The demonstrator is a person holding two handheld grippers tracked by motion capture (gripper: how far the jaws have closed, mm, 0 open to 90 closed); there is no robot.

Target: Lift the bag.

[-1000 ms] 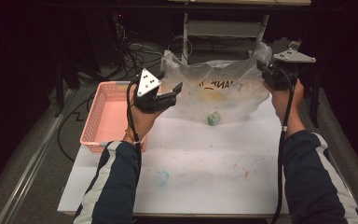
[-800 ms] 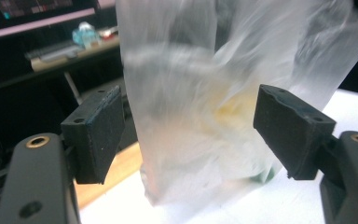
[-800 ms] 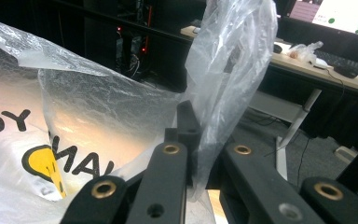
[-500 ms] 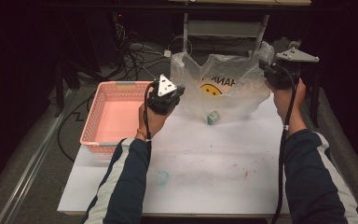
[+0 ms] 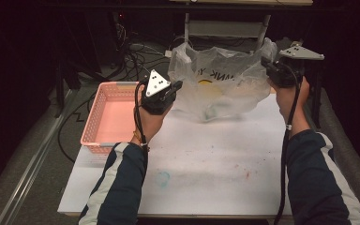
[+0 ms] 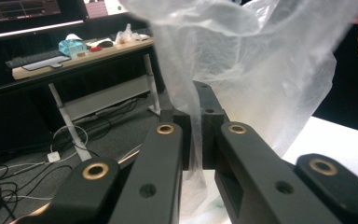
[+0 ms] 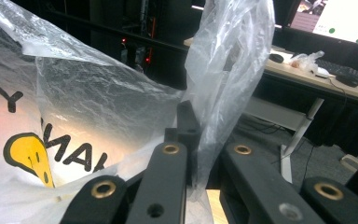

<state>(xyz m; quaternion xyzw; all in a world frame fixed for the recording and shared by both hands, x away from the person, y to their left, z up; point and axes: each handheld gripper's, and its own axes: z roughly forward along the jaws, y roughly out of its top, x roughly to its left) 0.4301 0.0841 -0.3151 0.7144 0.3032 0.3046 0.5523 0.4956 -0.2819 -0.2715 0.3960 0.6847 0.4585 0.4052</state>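
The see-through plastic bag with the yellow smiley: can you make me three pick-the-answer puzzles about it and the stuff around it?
1. Where is the pink plastic basket?
A. left table edge
B. inside the bag
C. right table edge

2. What colour is the bag's smiley?
A. blue
B. yellow
C. green

3. How is the see-through plastic bag held?
A. lying flat
B. by one gripper
C. pinched by both grippers

Answers: 1 A, it sits beside the left gripper. 2 B, the face is yellow. 3 C, the left and the right gripper each have jaws shut on a bag edge.
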